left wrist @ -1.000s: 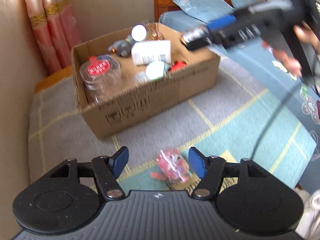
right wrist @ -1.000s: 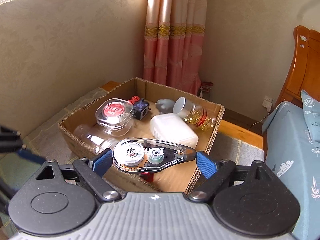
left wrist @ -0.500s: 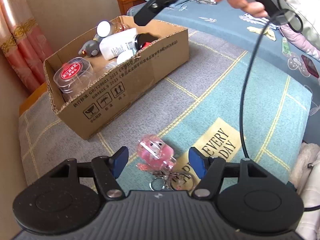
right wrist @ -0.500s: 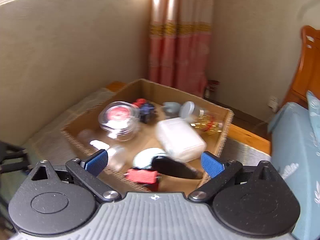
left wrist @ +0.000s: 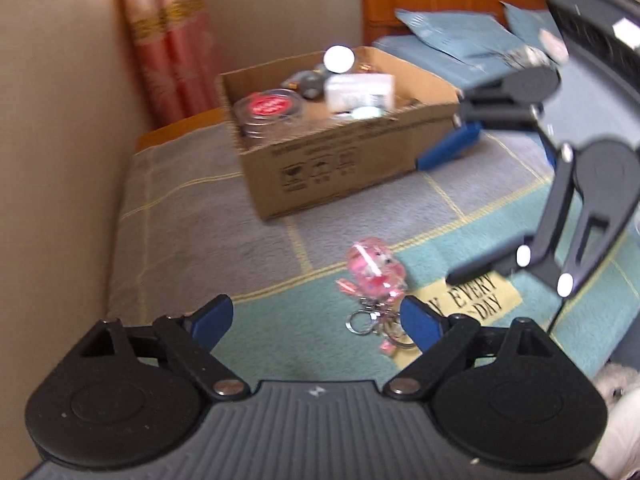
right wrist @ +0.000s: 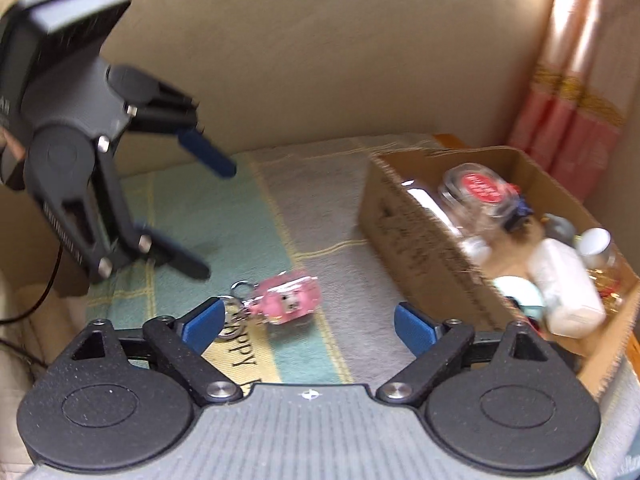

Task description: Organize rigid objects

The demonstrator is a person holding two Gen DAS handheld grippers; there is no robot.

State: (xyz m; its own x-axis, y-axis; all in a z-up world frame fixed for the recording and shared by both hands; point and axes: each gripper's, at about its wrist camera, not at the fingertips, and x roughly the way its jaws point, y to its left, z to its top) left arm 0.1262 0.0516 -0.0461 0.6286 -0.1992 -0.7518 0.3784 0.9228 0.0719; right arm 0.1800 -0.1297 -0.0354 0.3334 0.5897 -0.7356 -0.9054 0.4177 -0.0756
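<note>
Pink translucent plastic keychain charm [right wrist: 289,296] lies btwn my R fingers [right wrist: 306,322], spread wide & empty; L fingers [left wrist: 316,318] likewise, offset left.

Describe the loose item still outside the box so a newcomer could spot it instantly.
Start at the cardboard box on the blanket. On the blanket nearer the left gripper lies a pink keychain charm, apart from the box. It alone is translucent pink, with metal rings attached.
</note>
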